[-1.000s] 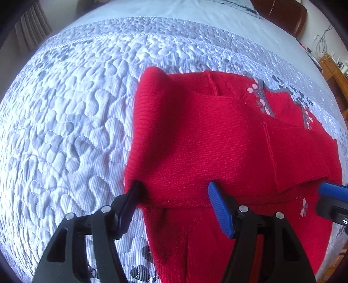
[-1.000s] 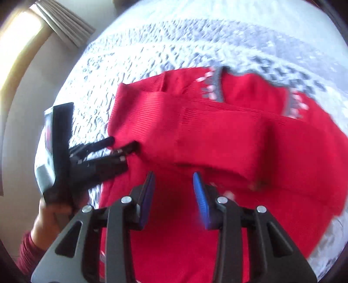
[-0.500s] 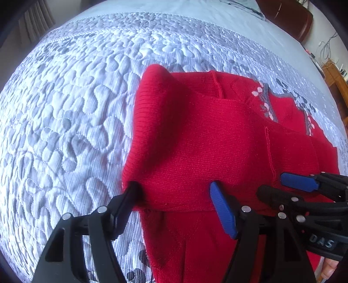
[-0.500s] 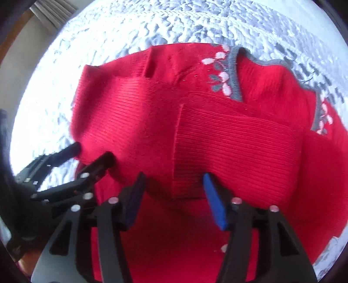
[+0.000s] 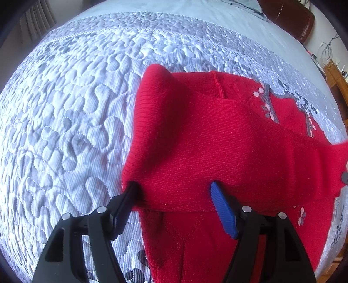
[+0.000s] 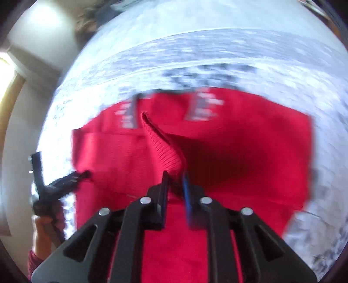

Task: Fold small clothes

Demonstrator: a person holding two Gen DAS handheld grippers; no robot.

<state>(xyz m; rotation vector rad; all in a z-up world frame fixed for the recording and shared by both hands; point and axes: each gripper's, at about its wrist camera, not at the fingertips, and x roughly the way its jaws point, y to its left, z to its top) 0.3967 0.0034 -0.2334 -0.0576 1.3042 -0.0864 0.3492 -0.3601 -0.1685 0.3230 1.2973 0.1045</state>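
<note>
A small red knit sweater with grey and pink flower trim lies on the quilted bedspread, its sleeve folded across the body. My left gripper is open, its jaws standing wide at the near edge of the folded sleeve. In the right wrist view, which is blurred, my right gripper is shut on a ribbed fold of the sweater and lifts it off the body. The left gripper shows at the sweater's left edge in that view.
The grey-and-white bedspread extends left and beyond the sweater. A brown wooden headboard or chair stands at the far right, with a wooden cabinet and cables beside the bed. A wall and window frame lie to the left.
My right gripper has closed on the sweater's ribbed fold and pulled it up and to the right, leaving the left wrist view. My left gripper has stayed open at the sleeve's edge.
</note>
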